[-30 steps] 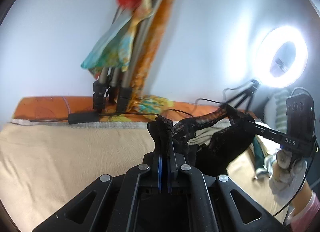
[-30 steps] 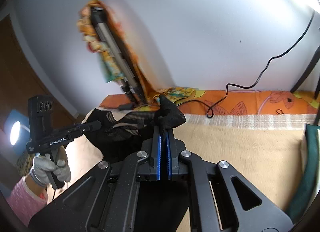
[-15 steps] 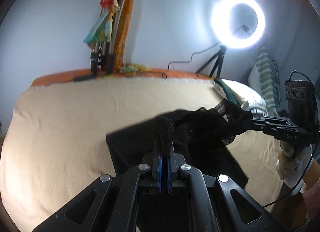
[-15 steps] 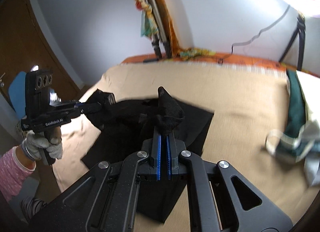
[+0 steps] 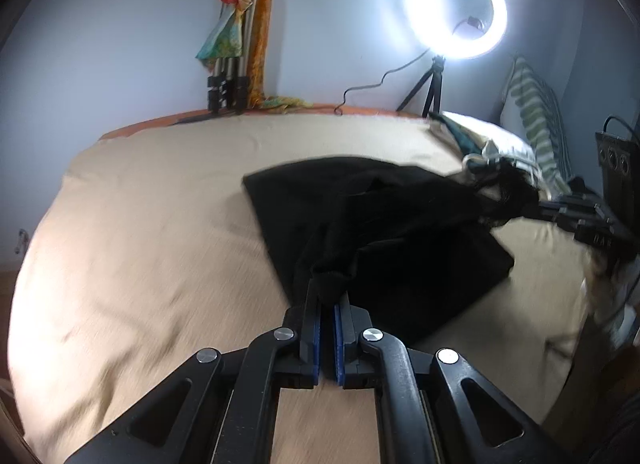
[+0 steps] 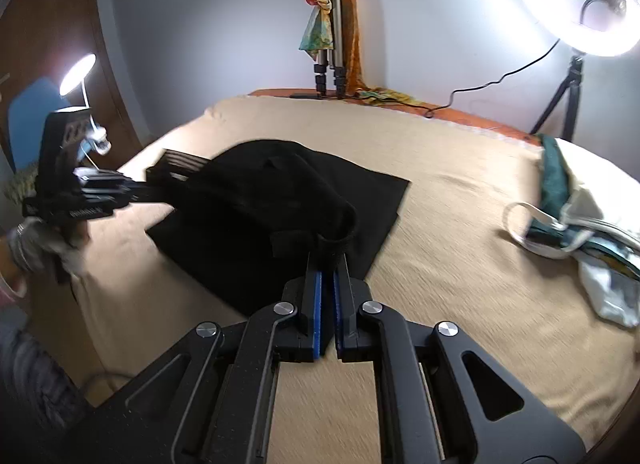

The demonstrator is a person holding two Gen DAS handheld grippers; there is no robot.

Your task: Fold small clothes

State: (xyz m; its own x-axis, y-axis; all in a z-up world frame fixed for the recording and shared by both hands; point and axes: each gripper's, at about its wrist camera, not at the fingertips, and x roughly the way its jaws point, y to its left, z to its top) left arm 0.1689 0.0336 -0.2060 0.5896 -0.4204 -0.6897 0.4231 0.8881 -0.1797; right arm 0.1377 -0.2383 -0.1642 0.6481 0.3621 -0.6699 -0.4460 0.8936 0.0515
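Note:
A small black garment (image 5: 384, 224) lies mostly spread on the beige bedspread (image 5: 152, 224). My left gripper (image 5: 327, 288) is shut on one bunched corner of it near the front. My right gripper (image 6: 327, 260) is shut on another bunched corner of the same black garment (image 6: 280, 200). The right gripper also shows at the right edge of the left wrist view (image 5: 532, 204), and the left gripper at the left of the right wrist view (image 6: 160, 176). The cloth between the two grips is raised and slack.
A pile of white and green clothes (image 6: 576, 216) lies at the right of the bed. A ring light on a tripod (image 5: 456, 12) and a folded tripod draped in a colourful scarf (image 5: 236, 36) stand at the far wall. A striped pillow (image 5: 536, 112) is far right.
Both grippers have come down from mid-air towards the bed with the black garment. Its lower part now lies flat on the bedspread.

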